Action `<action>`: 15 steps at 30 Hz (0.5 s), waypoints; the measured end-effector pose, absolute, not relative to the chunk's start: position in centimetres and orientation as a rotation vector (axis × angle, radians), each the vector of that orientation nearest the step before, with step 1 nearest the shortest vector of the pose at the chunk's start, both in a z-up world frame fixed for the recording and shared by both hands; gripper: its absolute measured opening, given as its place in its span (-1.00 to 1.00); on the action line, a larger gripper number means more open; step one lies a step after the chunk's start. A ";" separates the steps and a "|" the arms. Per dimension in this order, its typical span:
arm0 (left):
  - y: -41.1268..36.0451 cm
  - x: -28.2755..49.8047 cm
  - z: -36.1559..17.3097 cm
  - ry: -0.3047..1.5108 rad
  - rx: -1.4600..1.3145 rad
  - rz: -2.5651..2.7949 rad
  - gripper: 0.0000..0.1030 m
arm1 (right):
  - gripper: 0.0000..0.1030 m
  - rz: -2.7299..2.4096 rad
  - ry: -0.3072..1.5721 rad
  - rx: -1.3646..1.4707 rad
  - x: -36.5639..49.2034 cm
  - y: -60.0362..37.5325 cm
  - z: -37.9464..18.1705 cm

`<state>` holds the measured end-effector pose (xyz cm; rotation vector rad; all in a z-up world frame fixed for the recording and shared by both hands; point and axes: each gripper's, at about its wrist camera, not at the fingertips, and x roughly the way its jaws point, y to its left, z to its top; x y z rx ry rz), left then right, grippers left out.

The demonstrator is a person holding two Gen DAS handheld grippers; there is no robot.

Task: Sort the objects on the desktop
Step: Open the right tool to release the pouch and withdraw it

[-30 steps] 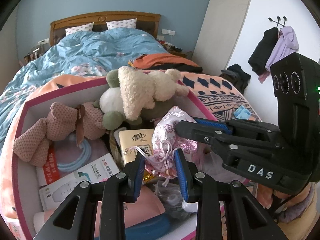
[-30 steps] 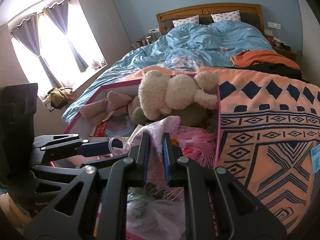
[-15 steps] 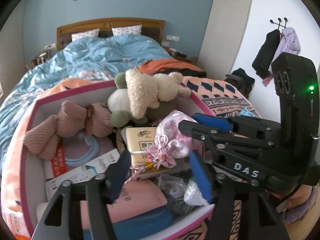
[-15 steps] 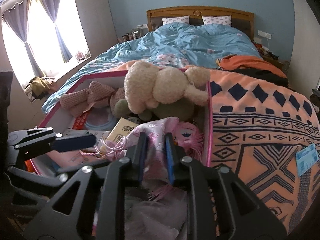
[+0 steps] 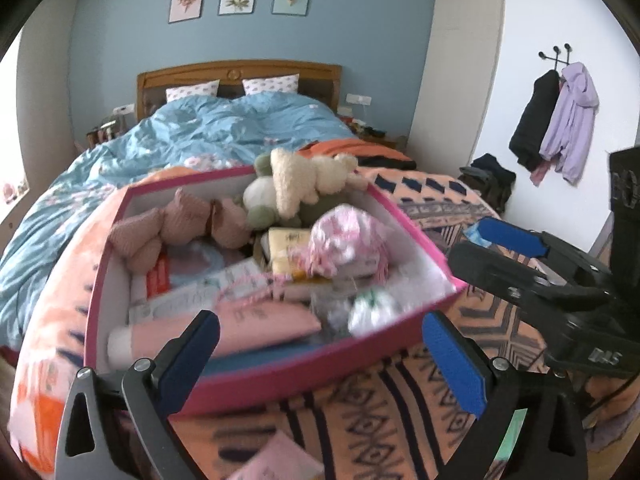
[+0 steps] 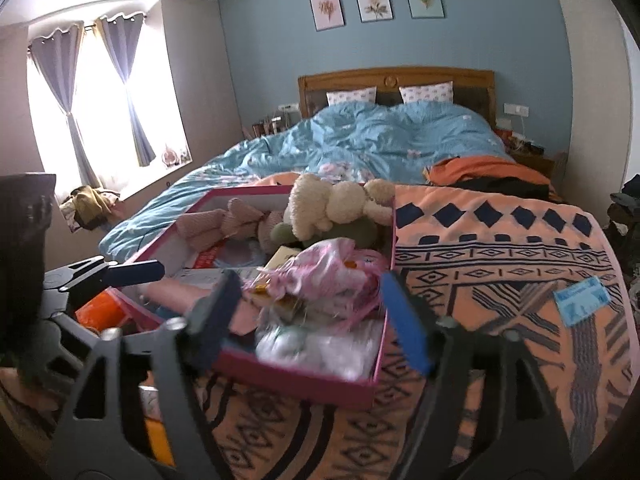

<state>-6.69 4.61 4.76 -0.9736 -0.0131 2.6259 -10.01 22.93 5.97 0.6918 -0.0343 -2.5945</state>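
Observation:
A pink-rimmed box [image 5: 280, 376] [image 6: 304, 376] sits on the orange patterned blanket, full of several items. A pink floral drawstring pouch [image 5: 344, 236] [image 6: 332, 268] lies loose on top of them, in front of a cream plush toy [image 5: 304, 188] [image 6: 332, 204]. My left gripper [image 5: 320, 344] [image 6: 120, 276] is back at the box's near edge with its jaws opening wide and nothing pressed between the blue pads. My right gripper [image 6: 310, 284] [image 5: 468, 244] is also opening, short of the pouch and not touching it.
The box also holds a pink knitted toy [image 5: 176, 224], a pale pink tube [image 5: 224, 328] and a tissue pack [image 5: 288, 240]. A blue card [image 6: 582, 300] lies on the blanket [image 6: 500, 272]. Behind is a bed with a blue duvet [image 5: 224, 132]. Coats [image 5: 556, 120] hang on the right wall.
Both grippers were shut on the pink pouch. They have opened wide, let it go and drawn back toward me. The pouch now rests in the box.

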 end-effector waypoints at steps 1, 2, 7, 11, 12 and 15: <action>4.5 -6.3 4.6 -0.007 -0.977 2.637 1.00 | 0.56 -2.586 -0.030 0.691 -9.2 22.9 5.9; 4.4 -5.8 4.4 0.000 -0.982 2.655 1.00 | 0.57 -2.581 -0.031 0.694 -8.6 22.9 5.8; 3.3 -4.4 3.6 -0.033 -1.005 2.682 1.00 | 0.60 -2.550 -0.062 0.738 -6.4 22.8 4.3; 2.4 -3.1 2.9 -0.046 -1.014 2.736 1.00 | 0.59 -2.523 -0.077 0.810 -5.6 22.8 2.4; 2.3 -2.8 2.8 -0.040 -1.008 2.741 1.00 | 0.60 -2.514 -0.075 0.828 -5.4 22.7 1.9; 2.4 -2.0 2.1 -0.014 -1.024 2.753 1.00 | 0.59 -2.497 -0.069 0.860 -4.7 22.4 1.0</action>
